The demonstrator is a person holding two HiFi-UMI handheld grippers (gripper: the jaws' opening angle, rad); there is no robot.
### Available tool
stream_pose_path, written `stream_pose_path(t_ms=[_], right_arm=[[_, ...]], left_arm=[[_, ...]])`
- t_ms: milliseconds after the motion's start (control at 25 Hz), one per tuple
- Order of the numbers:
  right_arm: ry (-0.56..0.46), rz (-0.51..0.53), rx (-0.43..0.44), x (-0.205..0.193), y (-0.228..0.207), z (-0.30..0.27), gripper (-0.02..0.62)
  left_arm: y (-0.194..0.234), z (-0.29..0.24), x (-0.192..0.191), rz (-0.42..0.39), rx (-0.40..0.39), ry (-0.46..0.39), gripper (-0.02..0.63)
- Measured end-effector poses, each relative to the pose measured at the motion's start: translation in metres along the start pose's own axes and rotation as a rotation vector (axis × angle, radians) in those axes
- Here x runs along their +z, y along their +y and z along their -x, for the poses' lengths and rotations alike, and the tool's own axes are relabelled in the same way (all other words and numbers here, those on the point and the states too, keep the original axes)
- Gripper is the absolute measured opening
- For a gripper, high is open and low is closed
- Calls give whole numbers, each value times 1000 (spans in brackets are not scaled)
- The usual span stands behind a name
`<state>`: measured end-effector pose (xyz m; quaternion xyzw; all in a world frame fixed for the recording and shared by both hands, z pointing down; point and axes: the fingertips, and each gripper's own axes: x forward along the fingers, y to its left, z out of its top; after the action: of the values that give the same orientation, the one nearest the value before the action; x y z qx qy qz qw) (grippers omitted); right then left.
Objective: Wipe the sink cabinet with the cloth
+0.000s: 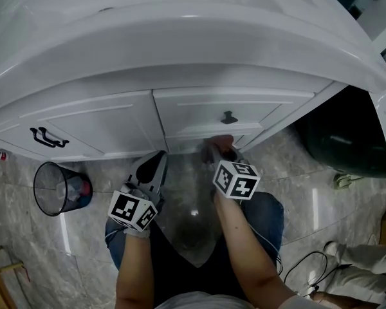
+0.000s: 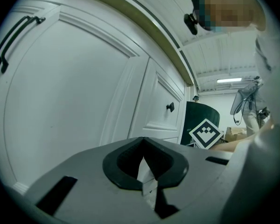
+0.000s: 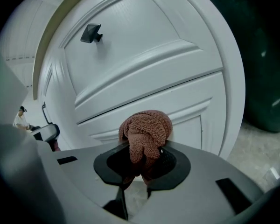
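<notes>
The white sink cabinet [image 1: 116, 121] fills the top of the head view, under the sink's rounded rim. My right gripper [image 1: 220, 152] is shut on a bunched brown cloth [image 3: 147, 129]. The cloth [image 1: 220, 140] is pressed against the lower drawer panel [image 3: 144, 69], below the black knob [image 3: 91, 33]. My left gripper [image 1: 156, 163] hangs just left of it, in front of the cabinet door [image 2: 74, 92]. Its jaws are shut with nothing in them [image 2: 143, 146], a little short of the door.
A black bar handle [image 1: 48, 138] sits on the left door. A wire waste bin [image 1: 61, 188] stands on the marble floor at the left. A dark green bin [image 1: 347, 140] stands right of the cabinet. A cable [image 1: 309, 266] lies on the floor at the lower right.
</notes>
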<state>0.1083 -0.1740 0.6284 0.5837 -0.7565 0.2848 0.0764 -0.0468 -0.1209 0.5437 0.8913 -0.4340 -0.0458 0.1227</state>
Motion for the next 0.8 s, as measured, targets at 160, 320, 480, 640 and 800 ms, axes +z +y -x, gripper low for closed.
stream_pose_path(t_ms=[160,320,480,640,800], right_arm=[[11,52,8,1,9,2,92],[14,59,66,2,26,5,92],[6,29,199,3,65,6,92],[12,-39,239,-12,74,-6,92],[45,-81,260,-24,68,-21,94]], left_arm=[[2,-2,1,12,6,-6,11],[-3,-6,2,-1,2,-11,9],[-2,-5,3,0,15,-18,10],[0,-2,2,-2,21,-14,11],[3,1,3,-2,32,-12,10]])
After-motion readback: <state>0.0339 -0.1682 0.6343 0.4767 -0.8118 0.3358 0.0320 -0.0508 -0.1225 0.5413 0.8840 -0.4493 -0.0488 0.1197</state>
